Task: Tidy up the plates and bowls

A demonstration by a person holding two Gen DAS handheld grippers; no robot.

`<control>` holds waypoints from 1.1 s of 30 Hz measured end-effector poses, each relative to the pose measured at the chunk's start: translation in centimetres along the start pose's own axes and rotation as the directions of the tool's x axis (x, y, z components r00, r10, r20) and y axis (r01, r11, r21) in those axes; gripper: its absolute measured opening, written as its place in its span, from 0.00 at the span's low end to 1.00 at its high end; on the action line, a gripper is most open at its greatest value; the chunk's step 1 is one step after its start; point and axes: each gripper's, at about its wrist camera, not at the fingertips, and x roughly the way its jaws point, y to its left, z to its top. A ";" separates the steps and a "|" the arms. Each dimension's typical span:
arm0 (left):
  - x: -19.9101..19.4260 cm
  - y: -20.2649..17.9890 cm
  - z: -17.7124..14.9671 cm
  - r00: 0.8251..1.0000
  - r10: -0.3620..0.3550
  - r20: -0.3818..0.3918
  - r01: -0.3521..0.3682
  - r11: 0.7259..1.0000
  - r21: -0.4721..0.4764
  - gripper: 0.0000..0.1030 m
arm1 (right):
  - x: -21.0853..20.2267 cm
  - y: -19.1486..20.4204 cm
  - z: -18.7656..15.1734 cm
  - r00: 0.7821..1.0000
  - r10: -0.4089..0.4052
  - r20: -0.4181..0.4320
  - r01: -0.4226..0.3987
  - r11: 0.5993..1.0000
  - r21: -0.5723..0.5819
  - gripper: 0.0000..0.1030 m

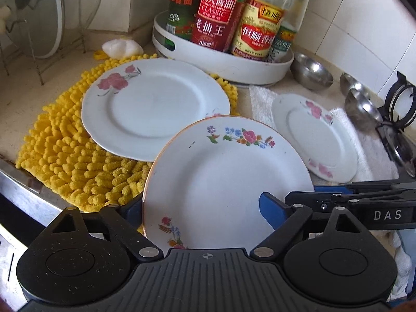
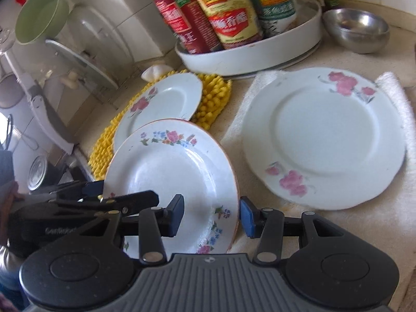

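Observation:
A gold-rimmed plate with mixed flowers (image 1: 226,182) is held tilted above the counter; it also shows in the right wrist view (image 2: 171,182). My left gripper (image 1: 200,210) stands around its near edge, blue pads on either side. My right gripper (image 2: 212,215) straddles its right rim, with its pads a little apart from it. A pink-flowered plate (image 1: 153,106) lies on the yellow mat (image 1: 67,153). A second pink-flowered plate (image 2: 325,137) lies on the white towel (image 2: 392,91).
A white tray (image 1: 234,65) of sauce bottles (image 1: 215,13) stands at the back. Steel bowls (image 1: 312,70) sit by the wall, near the stove grate (image 1: 400,101). A glass lid in a rack (image 1: 33,18) is at the left. A green bowl (image 2: 39,15) hangs at the far left.

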 end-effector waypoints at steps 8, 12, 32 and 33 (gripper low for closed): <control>0.0 -1.6 1.5 0.999 -0.023 0.023 0.024 0.999 -0.024 0.89 | -4.1 -1.7 0.9 0.996 0.008 0.093 -0.013 0.999 0.051 0.52; 0.4 -5.3 3.0 0.997 -0.060 0.050 0.058 0.997 0.049 0.89 | -7.3 -5.1 1.2 0.990 -0.046 0.135 0.031 0.993 0.115 0.52; 12.6 -26.9 6.1 0.948 -0.270 -0.168 0.311 0.898 0.312 0.77 | -17.6 -24.4 -0.5 0.906 -0.400 0.136 0.312 0.849 0.426 0.52; 12.4 -26.6 6.3 0.952 -0.267 -0.152 0.302 0.904 0.303 0.78 | -17.8 -24.7 0.0 0.902 -0.405 0.147 0.314 0.853 0.418 0.52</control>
